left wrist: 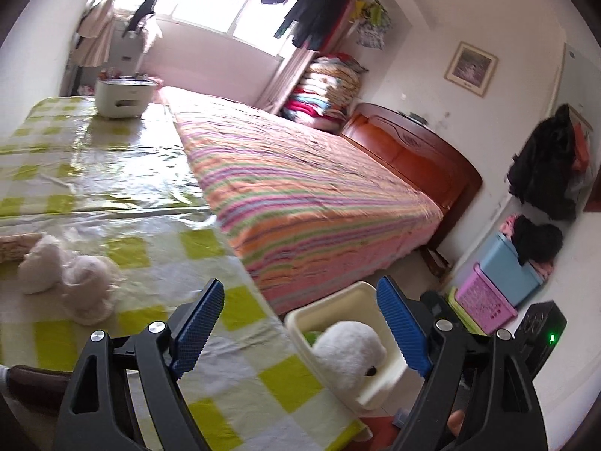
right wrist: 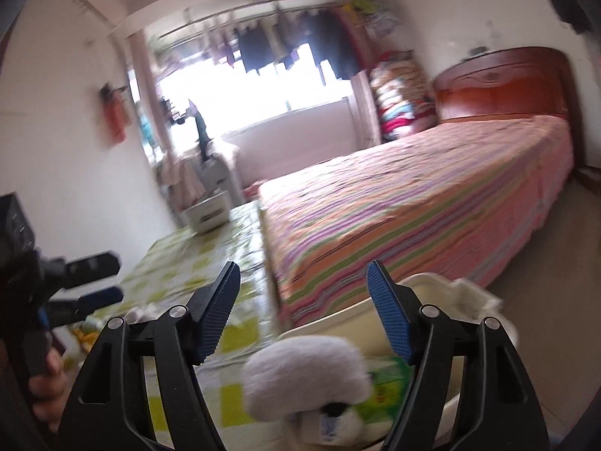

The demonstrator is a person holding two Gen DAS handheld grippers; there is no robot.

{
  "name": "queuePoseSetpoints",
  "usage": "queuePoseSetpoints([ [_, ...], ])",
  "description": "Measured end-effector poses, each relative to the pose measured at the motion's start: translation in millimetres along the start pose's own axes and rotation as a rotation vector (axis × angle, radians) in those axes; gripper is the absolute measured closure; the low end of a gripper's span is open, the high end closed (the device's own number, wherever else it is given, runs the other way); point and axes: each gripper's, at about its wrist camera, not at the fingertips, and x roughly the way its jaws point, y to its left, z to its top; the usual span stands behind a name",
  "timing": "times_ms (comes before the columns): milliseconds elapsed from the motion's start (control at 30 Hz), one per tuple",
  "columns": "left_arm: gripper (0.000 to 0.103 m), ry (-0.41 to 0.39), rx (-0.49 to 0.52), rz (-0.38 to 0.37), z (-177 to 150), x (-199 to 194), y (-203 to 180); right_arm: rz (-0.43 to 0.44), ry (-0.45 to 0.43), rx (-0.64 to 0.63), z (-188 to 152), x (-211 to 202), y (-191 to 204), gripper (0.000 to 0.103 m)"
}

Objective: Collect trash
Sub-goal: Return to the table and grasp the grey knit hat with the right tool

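Observation:
A cream trash bin stands on the floor by the corner of the checked table. A crumpled white tissue wad sits in its mouth, over a green packet. My left gripper hangs open above the table corner and the bin, with nothing between its blue pads. More crumpled white tissues lie on the table to its left. My right gripper is open above the bin. The blurred wad lies just below its fingers, clear of the pads. The left gripper shows at the left edge.
A bed with a striped cover runs along the table's right side, with a wooden headboard. A white appliance stands at the table's far end. Pink and blue baskets and a black box sit on the floor.

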Motion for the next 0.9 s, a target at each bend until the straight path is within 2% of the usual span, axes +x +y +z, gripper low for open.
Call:
queuePoseSetpoints([
  [233,0.022,-0.022,-0.05,0.045,3,-21,35,0.083,0.092,-0.039,-12,23,40,0.033],
  [333,0.022,-0.037,-0.071,0.072,4,-33,51,0.155,0.124,-0.017,-16,30,47,0.033],
  [467,0.022,-0.07,-0.099,0.103,7,-53,71,0.207,0.18,-0.042,-26,40,71,0.033],
  [900,0.022,-0.182,-0.262,0.29,11,-128,172,0.368,0.304,-0.143,-52,65,151,0.032],
])
